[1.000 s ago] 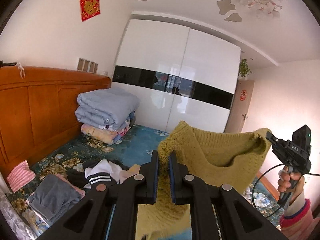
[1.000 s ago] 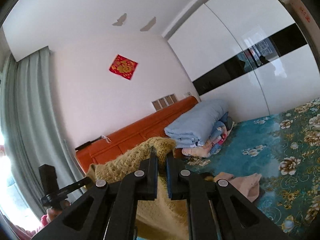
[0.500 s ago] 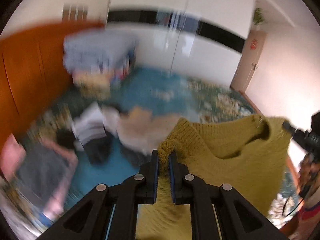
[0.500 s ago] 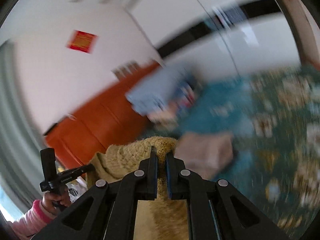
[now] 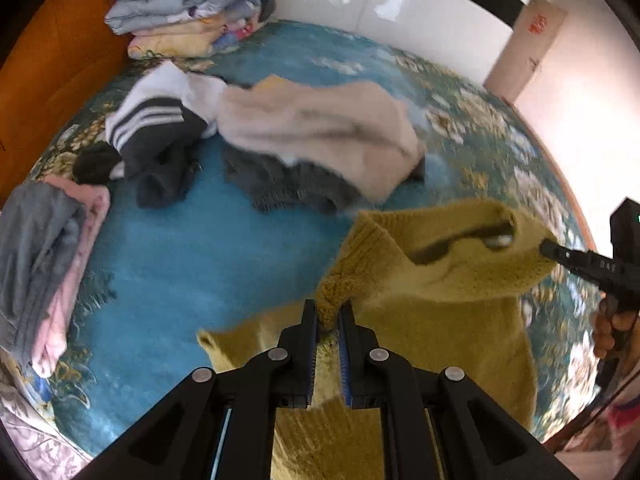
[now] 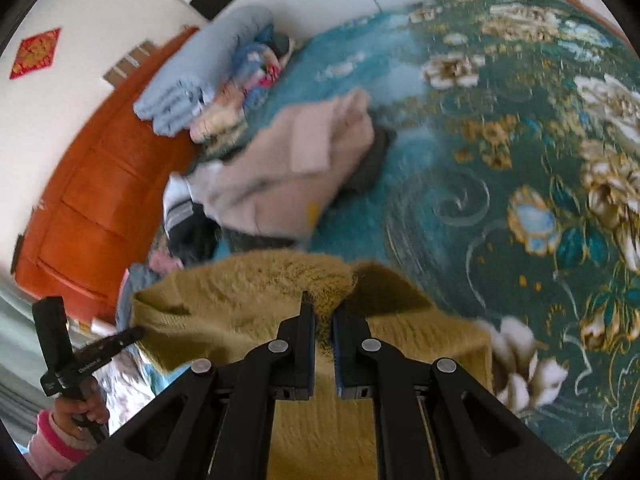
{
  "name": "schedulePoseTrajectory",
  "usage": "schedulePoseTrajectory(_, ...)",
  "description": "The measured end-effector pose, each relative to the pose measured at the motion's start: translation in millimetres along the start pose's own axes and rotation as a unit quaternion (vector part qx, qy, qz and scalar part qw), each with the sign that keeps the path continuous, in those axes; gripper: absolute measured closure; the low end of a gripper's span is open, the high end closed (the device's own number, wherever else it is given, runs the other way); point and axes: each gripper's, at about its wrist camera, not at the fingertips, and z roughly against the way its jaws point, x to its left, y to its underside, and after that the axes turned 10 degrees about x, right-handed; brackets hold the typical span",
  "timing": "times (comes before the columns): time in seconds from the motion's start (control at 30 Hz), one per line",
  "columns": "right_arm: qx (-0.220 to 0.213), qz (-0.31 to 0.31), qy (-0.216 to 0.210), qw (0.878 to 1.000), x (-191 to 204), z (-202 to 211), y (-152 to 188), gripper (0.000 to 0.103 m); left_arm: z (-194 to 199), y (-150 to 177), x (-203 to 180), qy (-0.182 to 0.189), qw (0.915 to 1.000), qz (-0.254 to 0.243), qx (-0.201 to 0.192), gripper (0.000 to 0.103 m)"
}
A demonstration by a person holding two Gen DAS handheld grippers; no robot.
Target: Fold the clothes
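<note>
A mustard-yellow knit sweater [image 5: 448, 280] is held stretched between both grippers above the blue floral bedspread [image 5: 192, 256]. My left gripper [image 5: 329, 316] is shut on one top corner of it. My right gripper [image 6: 323, 312] is shut on the other top corner; it also shows in the left wrist view [image 5: 548, 249], and the left gripper shows in the right wrist view [image 6: 136, 332]. The sweater [image 6: 248, 300] hangs down below the jaws, its lower part hidden behind the grippers.
A beige garment [image 5: 320, 128] lies over dark grey clothes [image 5: 288, 188], next to a black-and-white striped piece [image 5: 152, 124]. Folded grey and pink clothes [image 5: 44, 256] sit at the left. Stacked quilts [image 5: 188, 0] stand by the orange headboard [image 6: 80, 196].
Both grippers have swung down from facing the wardrobe and wall to facing the bed, carrying the sweater down toward the bedspread. Both stay shut on it.
</note>
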Motion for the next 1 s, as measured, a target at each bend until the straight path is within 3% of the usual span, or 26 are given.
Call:
schedulePoseTrajectory(0.13, 0.072, -0.013, 0.016, 0.997, -22.1, -23.9, 34.1, 0.095, -31.3, 42.3, -5.0, -0.009, 0.9990, -0.009, 0.044, 0.093)
schedulePoseTrajectory(0.23, 0.122, -0.026, 0.022, 0.992, -35.3, -37.6, 61.6, 0.093, -53.6, 70.0, -2.1, -0.013, 0.9966, 0.011, 0.080, 0.093)
schedulePoseTrajectory(0.33, 0.160, -0.022, 0.028, 0.987, -38.0, -43.2, 81.1, 0.091, -60.6, 82.7, 0.3, -0.008, 0.9954, 0.029, 0.091, 0.093)
schedulePoseTrajectory(0.37, 0.166, -0.015, 0.033, 0.985, -36.4, -41.7, 84.6, 0.091, -60.8, 85.4, 0.1, -0.008, 0.9953, 0.032, 0.091, 0.093)
schedulePoseTrajectory(0.43, 0.172, -0.002, 0.041, 0.984, -32.4, -34.7, 87.4, 0.075, -60.6, 88.6, -0.7, -0.009, 0.9953, 0.035, 0.090, 0.092)
schedulePoseTrajectory(0.5, 0.165, 0.011, 0.044, 0.985, -27.4, -22.4, 85.7, 0.066, -60.0, 88.7, -2.0, -0.013, 0.9956, 0.033, 0.087, 0.092)
schedulePoseTrajectory(0.63, 0.132, 0.048, 0.058, 0.988, -12.2, -1.8, 75.4, 0.063, -60.5, 89.5, -0.7, -0.012, 0.9951, 0.040, 0.090, 0.092)
schedulePoseTrajectory(0.73, 0.154, 0.100, 0.077, 0.980, 7.3, -16.7, 70.5, 0.062, -59.6, 88.0, 1.6, -0.015, 0.9952, 0.038, 0.089, 0.092)
schedulePoseTrajectory(0.8, 0.172, 0.153, 0.094, 0.969, 23.7, -28.9, 69.6, 0.062, -58.0, 88.1, 2.4, -0.017, 0.9953, 0.037, 0.088, 0.092)
schedulePoseTrajectory(0.83, 0.181, 0.200, 0.107, 0.957, 35.6, -34.9, 71.5, 0.062, -57.2, 88.1, 2.8, -0.018, 0.9953, 0.038, 0.087, 0.092)
schedulePoseTrajectory(0.97, 0.218, 0.369, 0.133, 0.894, 77.2, -56.5, 86.3, 0.058, -59.0, 87.5, 3.4, -0.018, 0.9950, 0.041, 0.089, 0.091)
schedulePoseTrajectory(1.0, 0.229, 0.404, 0.130, 0.876, 85.5, -61.6, 90.9, 0.050, -60.2, 87.2, 3.3, -0.018, 0.9949, 0.041, 0.091, 0.091)
